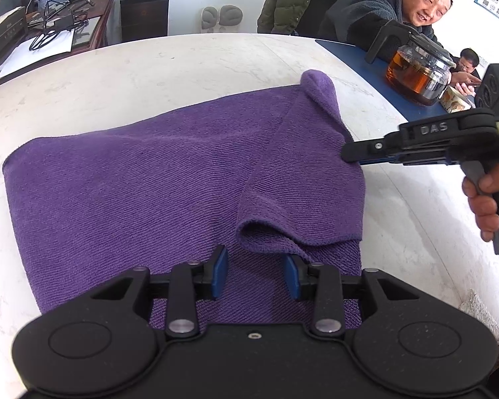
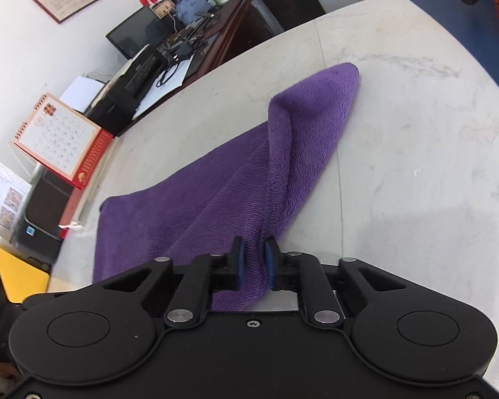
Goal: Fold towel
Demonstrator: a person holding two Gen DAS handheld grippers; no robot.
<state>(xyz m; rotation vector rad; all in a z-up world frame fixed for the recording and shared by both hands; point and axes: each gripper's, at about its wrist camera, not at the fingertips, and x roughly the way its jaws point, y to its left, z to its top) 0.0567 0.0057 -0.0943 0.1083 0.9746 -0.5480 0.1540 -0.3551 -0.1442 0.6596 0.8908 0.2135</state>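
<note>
A purple towel (image 1: 143, 179) lies on a white marble table (image 1: 149, 69); its right edge is lifted and folded over toward the middle. My left gripper (image 1: 256, 274) is open, hovering over the towel's near edge, with the folded flap just ahead of its blue pads. My right gripper (image 1: 349, 156) comes in from the right and pinches the towel's right edge. In the right wrist view the right gripper (image 2: 254, 259) is shut on the towel (image 2: 216, 196), which rises in a ridge from the jaws toward the far corner.
A glass teapot (image 1: 415, 73) with brown tea and a small box (image 1: 452, 99) stand on a blue mat (image 1: 366, 56) at the far right. Seated people are behind it. A cluttered desk (image 1: 50, 33) stands beyond the table's far left.
</note>
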